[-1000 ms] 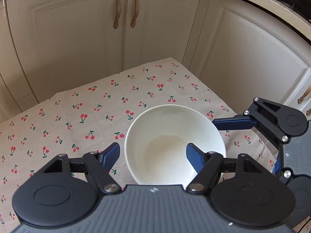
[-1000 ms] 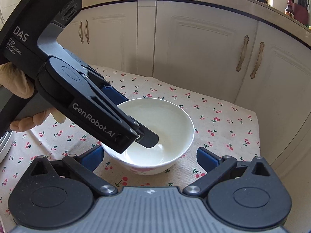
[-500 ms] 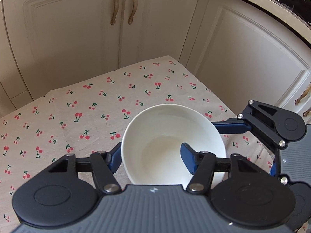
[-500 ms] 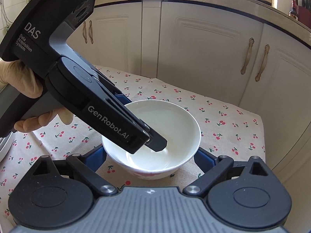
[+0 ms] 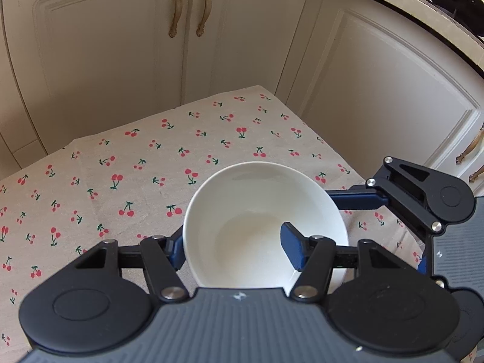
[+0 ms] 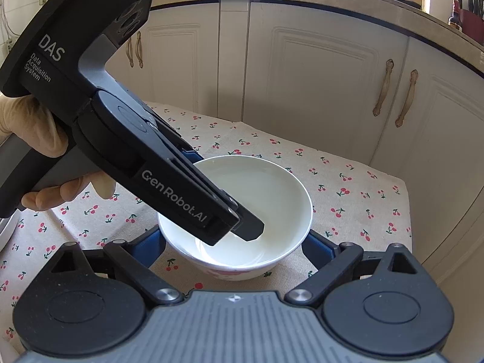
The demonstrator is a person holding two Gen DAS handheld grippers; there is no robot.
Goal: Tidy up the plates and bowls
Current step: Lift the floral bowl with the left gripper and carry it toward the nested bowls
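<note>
A white bowl (image 5: 257,227) with a red pattern low on its outside sits on the cherry-print tablecloth (image 5: 136,166). My left gripper (image 5: 233,248) straddles the bowl's left wall, one blue finger outside and one inside, and is closing on it. In the right wrist view the left gripper (image 6: 242,227) reaches down into the bowl (image 6: 266,193) from the left. My right gripper (image 6: 234,248) is open, its blue fingers wide on either side of the bowl's near wall, not touching it. It also shows in the left wrist view (image 5: 393,199) at the bowl's right.
Cream cabinet doors (image 5: 121,45) stand close behind the table. The table's far edge (image 5: 169,109) and right edge (image 6: 405,187) are near the bowl. A white plate rim (image 6: 4,233) shows at the far left. A gloved hand (image 6: 36,139) holds the left gripper.
My left gripper's fingers have closed inward around the bowl's left wall. Both grippers have come a little closer to the bowl. The bowl has not visibly moved.
</note>
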